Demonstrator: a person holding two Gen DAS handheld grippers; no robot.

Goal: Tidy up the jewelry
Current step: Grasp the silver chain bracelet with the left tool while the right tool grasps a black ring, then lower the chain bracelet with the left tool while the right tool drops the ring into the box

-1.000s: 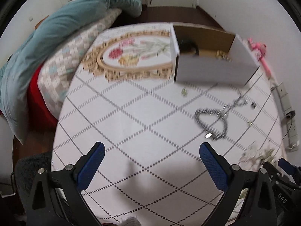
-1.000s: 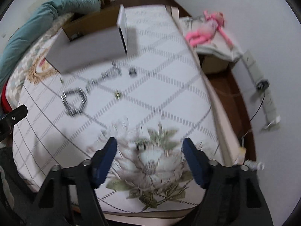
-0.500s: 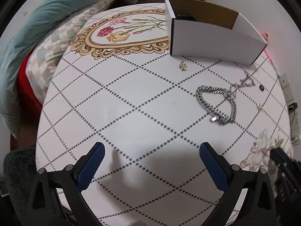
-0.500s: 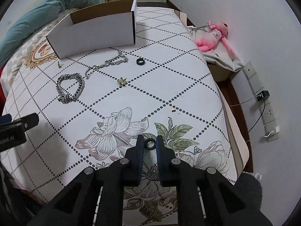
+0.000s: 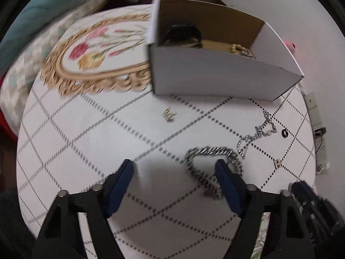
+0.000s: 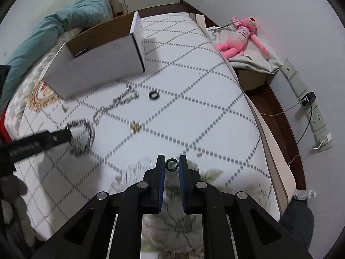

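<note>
A thick silver chain bracelet (image 5: 212, 151) lies on the patterned bedspread (image 5: 86, 151). My left gripper (image 5: 175, 169) hangs over it with its jaws closing. Its right finger (image 5: 225, 177) sits over the loop, part of the chain lies between the jaws, and no pad presses on it. My right gripper (image 6: 171, 161) is shut on a small dark ring (image 6: 171, 164) above the flower print. A white cardboard box (image 5: 215, 79) with a few pieces inside stands at the back. Loose on the spread are a thin silver chain (image 5: 256, 133), a black ring (image 6: 154, 95) and a gold piece (image 6: 135, 126).
A small gold clip (image 5: 169, 114) lies in front of the box. A teal duvet (image 5: 43, 10) is heaped at the left. Beyond the bed's right edge are a pink plush toy (image 6: 239, 36) and a power strip (image 6: 306, 99) on the wall.
The left gripper moved forward and down onto the thick chain, and its jaws narrowed. The right gripper went from open around the dark ring to shut on it.
</note>
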